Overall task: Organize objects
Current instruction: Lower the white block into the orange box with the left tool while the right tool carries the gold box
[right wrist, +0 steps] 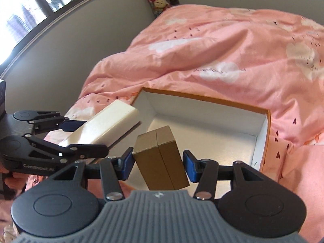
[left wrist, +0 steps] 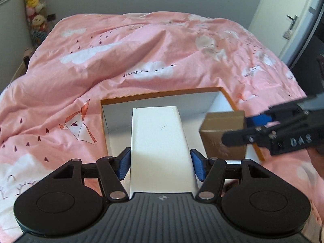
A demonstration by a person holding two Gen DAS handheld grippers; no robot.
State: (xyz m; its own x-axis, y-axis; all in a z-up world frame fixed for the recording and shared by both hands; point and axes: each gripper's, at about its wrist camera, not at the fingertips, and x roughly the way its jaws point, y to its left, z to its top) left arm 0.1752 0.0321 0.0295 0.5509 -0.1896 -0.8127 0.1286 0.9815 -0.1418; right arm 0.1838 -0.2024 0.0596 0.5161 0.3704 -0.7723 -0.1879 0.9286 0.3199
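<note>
Above a pink cloud-print duvet [left wrist: 141, 46], an open orange-rimmed white cardboard tray [right wrist: 261, 141] waits. The left gripper [left wrist: 161, 165] clasps a long, rigid, probably light white box [left wrist: 160, 141]; the right gripper [right wrist: 158, 166] pinches a small, smooth brown carton [right wrist: 160, 158] mid-sides over the tray.

Pink cloud-print duvet [left wrist: 141, 46]; orange box [right wrist: 268, 133], white inside; white carton [left wrist: 160, 141]; gold-brown carton [right wrist: 160, 162]

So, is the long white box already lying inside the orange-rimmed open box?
No, the left gripper holds the long white box above the orange-rimmed open box's edge.
</note>
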